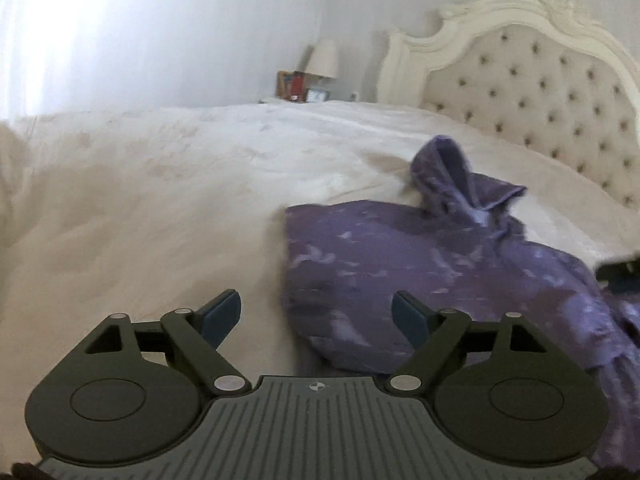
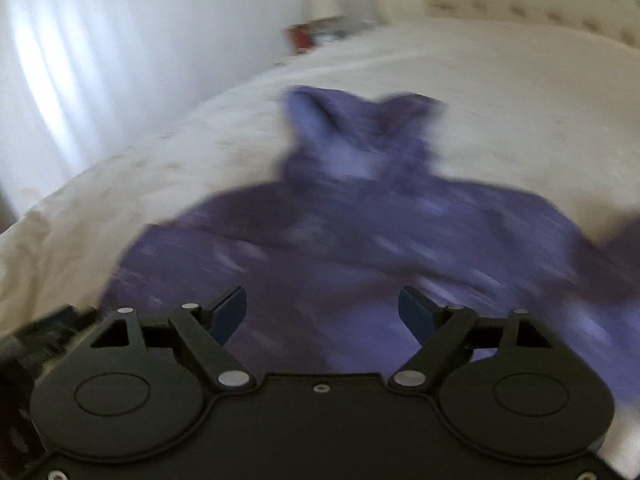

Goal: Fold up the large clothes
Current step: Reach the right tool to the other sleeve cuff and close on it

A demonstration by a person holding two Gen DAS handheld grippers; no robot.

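1. The purple patterned garment lies spread on the white bed, its hood end bunched up toward the tufted headboard.
2. Left gripper: jaws wide, nothing between them; it sits over the garment's near left edge.
3. Right gripper: jaws wide, empty, above the garment; this view is blurred.
4. A lamp stands beyond the bed.

A cream-covered bed is being backed by a tufted headboard; a lamp is being lit by pale daylight.
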